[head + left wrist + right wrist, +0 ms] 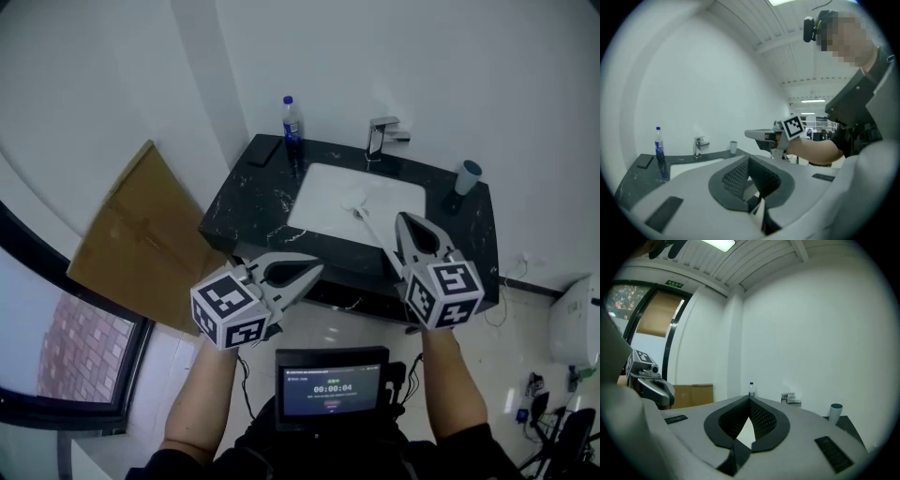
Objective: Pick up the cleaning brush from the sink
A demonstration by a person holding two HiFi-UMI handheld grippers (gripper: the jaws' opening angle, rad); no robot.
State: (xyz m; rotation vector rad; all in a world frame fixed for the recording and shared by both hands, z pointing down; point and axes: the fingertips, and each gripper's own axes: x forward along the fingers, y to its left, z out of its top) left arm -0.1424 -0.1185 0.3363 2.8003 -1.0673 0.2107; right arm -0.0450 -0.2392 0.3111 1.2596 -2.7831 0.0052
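The cleaning brush is white and lies in the white sink, its thin handle running toward the counter's front edge. Both grippers hover in front of the counter, short of the sink. My left gripper is shut and empty, its tip pointing right toward the counter's front. My right gripper is shut and empty too, its tip over the front rim close to the end of the brush handle. The left gripper view shows my left gripper's jaws closed together. The right gripper view shows the same of my right gripper.
A black marble counter holds a blue-capped bottle, a flat dark object, a chrome faucet and a cup. Cardboard leans at the left. A small screen sits below my arms.
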